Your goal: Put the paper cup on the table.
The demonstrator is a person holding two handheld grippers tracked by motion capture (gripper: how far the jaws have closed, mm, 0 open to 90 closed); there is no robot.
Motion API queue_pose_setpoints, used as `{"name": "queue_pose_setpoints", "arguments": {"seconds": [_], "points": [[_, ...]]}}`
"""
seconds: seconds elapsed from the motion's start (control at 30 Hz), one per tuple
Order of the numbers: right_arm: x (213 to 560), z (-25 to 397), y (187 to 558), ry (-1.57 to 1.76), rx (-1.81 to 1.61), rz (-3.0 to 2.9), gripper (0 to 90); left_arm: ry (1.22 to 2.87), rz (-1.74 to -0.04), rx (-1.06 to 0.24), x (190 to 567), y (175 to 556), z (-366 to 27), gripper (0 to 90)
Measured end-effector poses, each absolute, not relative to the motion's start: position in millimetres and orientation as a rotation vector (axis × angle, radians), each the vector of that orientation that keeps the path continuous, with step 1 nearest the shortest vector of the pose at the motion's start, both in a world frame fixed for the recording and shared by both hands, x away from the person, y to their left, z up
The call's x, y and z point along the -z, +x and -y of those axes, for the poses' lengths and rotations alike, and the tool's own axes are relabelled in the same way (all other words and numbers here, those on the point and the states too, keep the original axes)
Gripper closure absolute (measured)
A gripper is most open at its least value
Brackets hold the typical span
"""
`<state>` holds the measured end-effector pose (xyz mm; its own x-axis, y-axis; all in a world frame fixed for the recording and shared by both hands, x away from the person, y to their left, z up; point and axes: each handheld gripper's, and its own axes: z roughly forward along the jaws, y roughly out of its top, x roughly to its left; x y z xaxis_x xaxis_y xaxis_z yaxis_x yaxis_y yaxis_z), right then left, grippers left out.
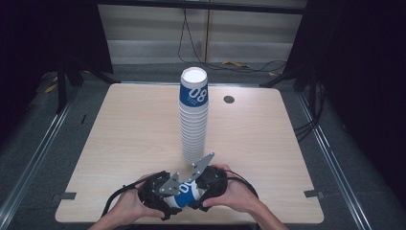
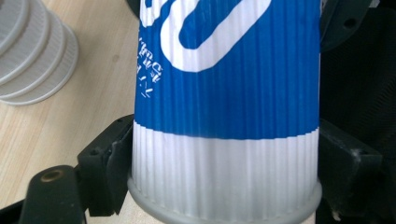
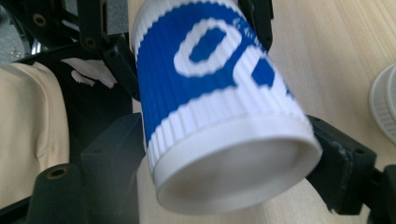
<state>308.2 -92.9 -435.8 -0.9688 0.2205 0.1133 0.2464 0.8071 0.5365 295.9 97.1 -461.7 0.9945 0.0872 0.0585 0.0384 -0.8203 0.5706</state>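
Note:
A ribbed paper cup (image 1: 185, 198), blue with white print and white ends, lies sideways at the table's near edge. Both grippers hold it, one from each side. In the left gripper view my left gripper (image 2: 224, 179) is shut on the cup (image 2: 224, 93) near its lipped white end. In the right gripper view my right gripper (image 3: 229, 170) clamps the cup (image 3: 210, 88) near the round end facing the camera. From above, the left gripper (image 1: 158, 192) and right gripper (image 1: 210, 184) nearly meet. A tall stack of upturned cups (image 1: 194, 124) stands just beyond them at mid-table.
The wooden table (image 1: 129, 129) has a dark round grommet (image 1: 229, 99) at the back right. The stack's lower rims (image 2: 32, 56) lie close to the held cup, and one shows as a white edge (image 3: 385, 105). Cables and dark stands lie beyond the far edge.

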Motion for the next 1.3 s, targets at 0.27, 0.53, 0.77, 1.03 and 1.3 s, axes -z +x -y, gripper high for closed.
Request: {"name": "queue_pose_setpoints", "arguments": {"seconds": [0.27,0.53,0.77,1.03,1.3], "points": [[438.2,89.5,308.1,-0.326,0.84,2.933,24.8,2.536,-0.055,-0.112,463.0,293.6,-96.6,17.0],[440.4,91.5,306.8,-0.311,0.845,2.92,27.4,2.486,-0.083,-0.097,463.0,295.3,-100.7,15.4],[436.7,96.2,306.6,-0.323,0.909,2.899,27.8,2.399,-0.099,-0.111,459.7,294.3,-108.7,14.6],[435.8,96.8,305.0,-0.322,0.913,2.902,28.1,2.378,-0.108,-0.111,458.2,293.1,-109.5,14.6],[435.4,98.1,304.9,-0.328,0.916,2.903,28.3,2.354,-0.114,-0.12,456.7,293.3,-111.2,14.3]]}}
